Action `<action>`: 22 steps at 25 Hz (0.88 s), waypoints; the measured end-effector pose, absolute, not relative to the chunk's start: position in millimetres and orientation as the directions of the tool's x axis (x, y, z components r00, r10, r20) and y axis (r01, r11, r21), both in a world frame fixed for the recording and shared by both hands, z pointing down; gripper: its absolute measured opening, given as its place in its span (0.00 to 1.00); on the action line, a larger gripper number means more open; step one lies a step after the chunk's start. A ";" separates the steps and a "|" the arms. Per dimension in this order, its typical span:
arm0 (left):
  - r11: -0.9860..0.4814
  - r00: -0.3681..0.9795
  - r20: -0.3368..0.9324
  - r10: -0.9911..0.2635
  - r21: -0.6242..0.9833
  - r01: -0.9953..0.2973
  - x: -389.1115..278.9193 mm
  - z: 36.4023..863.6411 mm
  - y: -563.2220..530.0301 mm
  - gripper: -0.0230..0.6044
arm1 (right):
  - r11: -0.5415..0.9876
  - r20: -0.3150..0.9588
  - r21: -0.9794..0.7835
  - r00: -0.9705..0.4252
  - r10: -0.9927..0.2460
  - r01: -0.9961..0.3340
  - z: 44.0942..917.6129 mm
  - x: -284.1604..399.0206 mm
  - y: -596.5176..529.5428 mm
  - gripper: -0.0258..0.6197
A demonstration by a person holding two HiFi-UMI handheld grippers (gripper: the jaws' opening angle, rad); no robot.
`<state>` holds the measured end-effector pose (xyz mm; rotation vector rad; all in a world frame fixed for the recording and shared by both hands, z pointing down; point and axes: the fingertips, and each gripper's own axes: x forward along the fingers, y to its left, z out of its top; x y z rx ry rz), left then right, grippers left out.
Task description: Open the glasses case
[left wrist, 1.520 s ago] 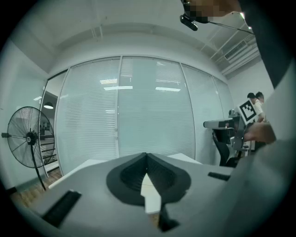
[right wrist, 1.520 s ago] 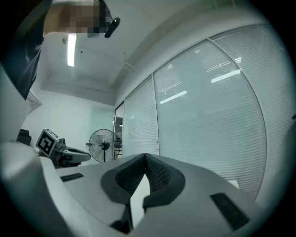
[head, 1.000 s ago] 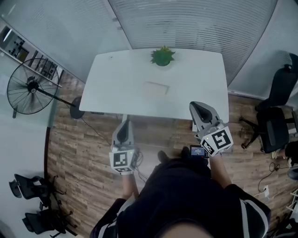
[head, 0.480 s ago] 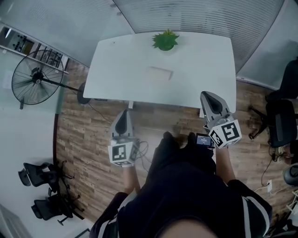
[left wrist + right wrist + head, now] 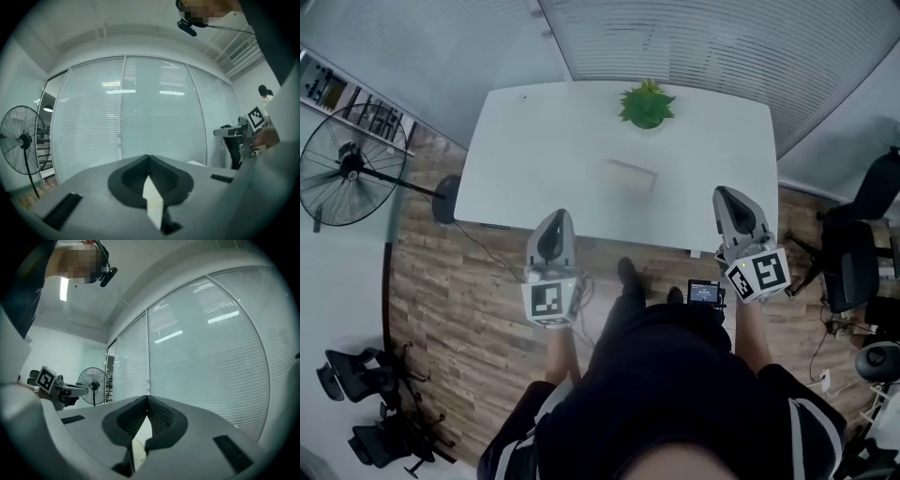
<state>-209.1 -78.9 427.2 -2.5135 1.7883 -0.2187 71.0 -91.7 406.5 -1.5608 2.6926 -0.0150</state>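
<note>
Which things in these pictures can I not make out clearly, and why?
- Glasses case, head view: too small and pale on the white table; its seam and hinge side cannot be told.
- Left gripper view: the case does not show; the body of the left tool fills the lower part.
- Right gripper view: the same, behind the body of the right tool.

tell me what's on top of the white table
The white rectangular table bears a small green potted plant and a pale flat glasses case, apparently closed, so its inside is hidden.
</note>
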 end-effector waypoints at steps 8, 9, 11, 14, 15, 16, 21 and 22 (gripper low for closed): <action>-0.429 0.421 0.093 -0.902 -0.100 -0.898 -228.7 419.5 -140.7 0.03 | 0.447 0.021 -0.014 -0.447 -0.894 -0.895 407.4 52.9 -140.5 0.06; -0.434 0.428 0.086 -0.900 -0.078 -0.898 -226.8 418.2 -142.3 0.03 | 0.450 0.028 -0.009 -0.450 -0.893 -0.893 410.5 53.0 -145.3 0.07; -0.431 0.425 0.078 -0.902 -0.079 -0.899 -223.2 416.5 -143.6 0.03 | 0.463 0.030 -0.007 -0.463 -0.886 -0.886 417.2 50.6 -151.1 0.06; -0.403 0.398 0.072 -0.914 -0.082 -0.911 -215.1 417.1 -151.5 0.03 | 0.495 0.011 -0.014 -0.495 -0.869 -0.869 422.4 47.6 -161.8 0.06; -0.397 0.392 0.073 -0.917 -0.070 -0.915 -210.7 418.5 -152.6 0.03 | 0.502 0.011 -0.011 -0.502 -0.865 -0.865 425.1 47.7 -165.2 0.06; -0.398 0.393 0.077 -0.916 -0.062 -0.915 -205.7 420.3 -152.0 0.03 | 0.507 0.014 -0.007 -0.507 -0.862 -0.862 428.4 48.3 -167.4 0.07; -0.391 0.385 0.091 -0.919 -0.061 -0.918 -200.1 423.4 -157.1 0.03 | 0.543 0.007 -0.028 -0.543 -0.840 -0.839 435.3 44.8 -178.5 0.11; -0.386 0.380 0.091 -0.921 -0.063 -0.920 -201.7 422.1 -157.6 0.03 | 0.550 0.007 -0.034 -0.550 -0.835 -0.835 435.1 43.3 -179.2 0.25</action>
